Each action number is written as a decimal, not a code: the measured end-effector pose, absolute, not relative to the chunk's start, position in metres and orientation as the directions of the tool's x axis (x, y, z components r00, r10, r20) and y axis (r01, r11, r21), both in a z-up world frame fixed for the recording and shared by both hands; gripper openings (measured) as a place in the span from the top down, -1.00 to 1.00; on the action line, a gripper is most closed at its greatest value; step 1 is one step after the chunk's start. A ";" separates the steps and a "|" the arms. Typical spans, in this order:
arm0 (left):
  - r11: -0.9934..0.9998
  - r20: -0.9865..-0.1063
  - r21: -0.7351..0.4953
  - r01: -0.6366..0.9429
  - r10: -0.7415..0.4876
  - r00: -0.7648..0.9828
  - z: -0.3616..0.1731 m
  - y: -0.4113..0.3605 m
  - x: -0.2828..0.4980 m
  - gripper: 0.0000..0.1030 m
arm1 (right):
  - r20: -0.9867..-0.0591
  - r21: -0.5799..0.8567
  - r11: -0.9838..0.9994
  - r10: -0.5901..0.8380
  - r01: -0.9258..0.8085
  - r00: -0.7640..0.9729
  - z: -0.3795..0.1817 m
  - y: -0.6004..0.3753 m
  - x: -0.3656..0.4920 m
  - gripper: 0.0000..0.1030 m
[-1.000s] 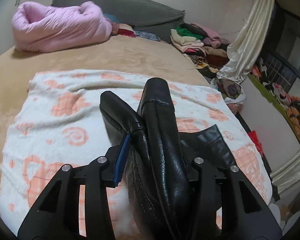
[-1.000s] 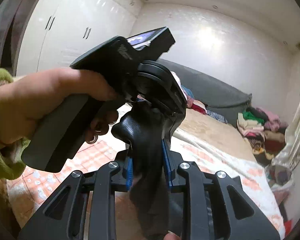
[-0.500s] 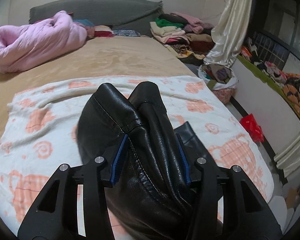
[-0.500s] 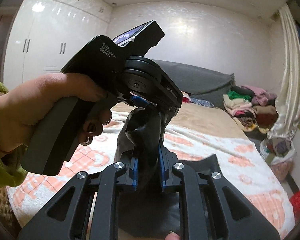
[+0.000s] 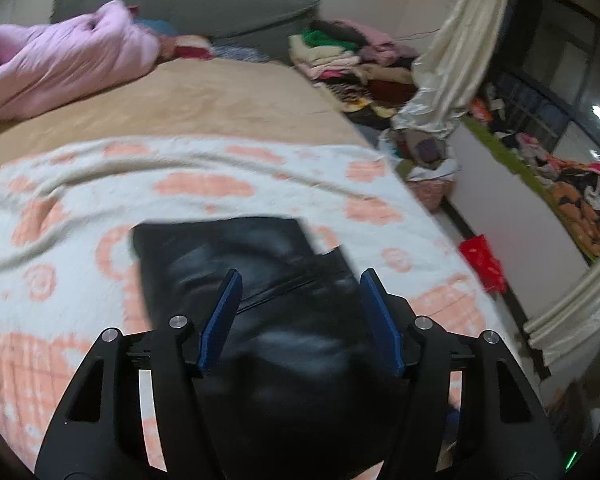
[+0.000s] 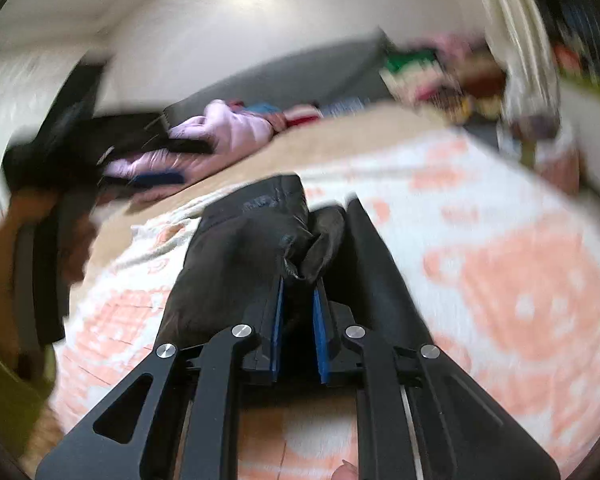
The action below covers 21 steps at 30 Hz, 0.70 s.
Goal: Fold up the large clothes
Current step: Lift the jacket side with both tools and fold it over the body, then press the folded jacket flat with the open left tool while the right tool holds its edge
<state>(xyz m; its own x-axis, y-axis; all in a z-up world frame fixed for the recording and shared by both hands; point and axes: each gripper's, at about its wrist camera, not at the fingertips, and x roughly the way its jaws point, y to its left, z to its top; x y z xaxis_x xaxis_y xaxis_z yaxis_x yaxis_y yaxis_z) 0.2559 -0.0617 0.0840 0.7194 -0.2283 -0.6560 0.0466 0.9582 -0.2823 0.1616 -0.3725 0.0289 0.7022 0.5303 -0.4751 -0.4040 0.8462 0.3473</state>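
A black leather garment [image 5: 256, 280] lies folded on a white blanket with orange patterns [image 5: 80, 208] on the bed. My left gripper [image 5: 300, 280] is open just above the garment, its blue pads apart and holding nothing. In the right wrist view my right gripper [image 6: 299, 280] is shut on a bunched fold of the same black garment [image 6: 236, 248], low over the blanket [image 6: 500, 264]. The left gripper with the hand on it [image 6: 56, 176] shows blurred at the left of that view.
A pink quilt [image 5: 56, 64] lies at the head of the tan bed [image 5: 204, 104] by a grey headboard. Piles of folded clothes [image 5: 340, 60], a cream curtain [image 5: 456, 52] and bags on the floor stand beyond the bed's right edge.
My left gripper has opened and let go of the black garment, which now lies flat on the blanket. My right gripper has swung down with its fold still held.
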 end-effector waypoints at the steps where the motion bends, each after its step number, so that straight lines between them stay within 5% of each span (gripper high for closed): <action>1: 0.961 -0.667 -0.276 0.026 -0.211 0.714 0.076 -0.058 0.252 -0.06 | -0.487 0.399 0.834 0.545 -0.382 0.682 0.023 -0.380 0.165 0.76; 5: 0.956 -0.725 -0.288 -0.057 -0.179 0.666 0.032 -0.027 0.232 -0.20 | -0.511 0.576 0.771 0.599 -0.272 0.616 -0.001 -0.405 0.180 0.76; 9: 0.948 -0.772 -0.307 -0.079 -0.199 0.603 -0.007 -0.021 0.229 -0.16 | -0.564 0.555 0.787 0.594 -0.270 0.574 -0.005 -0.397 0.191 0.62; 11: 0.953 -0.769 -0.293 -0.079 -0.185 0.612 -0.008 -0.021 0.229 -0.08 | -0.571 0.519 0.800 0.587 -0.301 0.575 0.007 -0.387 0.192 -0.01; 12: 0.952 -0.766 -0.296 -0.079 -0.187 0.615 -0.007 -0.020 0.228 -0.08 | -0.576 0.500 0.804 0.586 -0.322 0.570 0.014 -0.381 0.196 -0.67; 13: 0.949 -0.765 -0.304 -0.081 -0.192 0.615 -0.007 -0.019 0.228 -0.08 | -0.574 0.481 0.804 0.590 -0.350 0.568 0.019 -0.375 0.200 -0.74; 16: 0.951 -0.766 -0.299 -0.080 -0.189 0.615 -0.005 -0.020 0.227 -0.08 | -0.631 0.383 0.848 0.530 -0.366 0.566 0.024 -0.347 0.228 -0.66; 17: 0.952 -0.766 -0.296 -0.080 -0.186 0.616 -0.005 -0.021 0.227 -0.08 | -0.639 0.370 0.853 0.522 -0.369 0.565 0.024 -0.341 0.233 -0.42; 18: 0.952 -0.764 -0.296 -0.082 -0.184 0.618 -0.004 -0.020 0.226 -0.08 | -0.642 0.352 0.850 0.524 -0.392 0.559 0.024 -0.332 0.240 0.32; 19: 0.949 -0.764 -0.305 -0.083 -0.191 0.617 -0.003 -0.018 0.226 -0.08 | -0.635 0.328 0.849 0.523 -0.415 0.568 0.029 -0.325 0.242 0.57; 21: 0.936 -0.750 -0.344 -0.079 -0.223 0.623 0.003 -0.014 0.223 -0.13 | -0.549 0.392 0.783 0.621 -0.484 0.560 0.048 -0.331 0.241 0.62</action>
<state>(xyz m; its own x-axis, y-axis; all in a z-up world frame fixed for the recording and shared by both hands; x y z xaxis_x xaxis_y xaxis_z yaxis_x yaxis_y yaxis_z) 0.2235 -0.0137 0.0026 0.6227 -0.2231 -0.7500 -0.0791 0.9356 -0.3440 0.2408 -0.3306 0.0478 0.5595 0.6209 -0.5490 -0.4837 0.7825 0.3920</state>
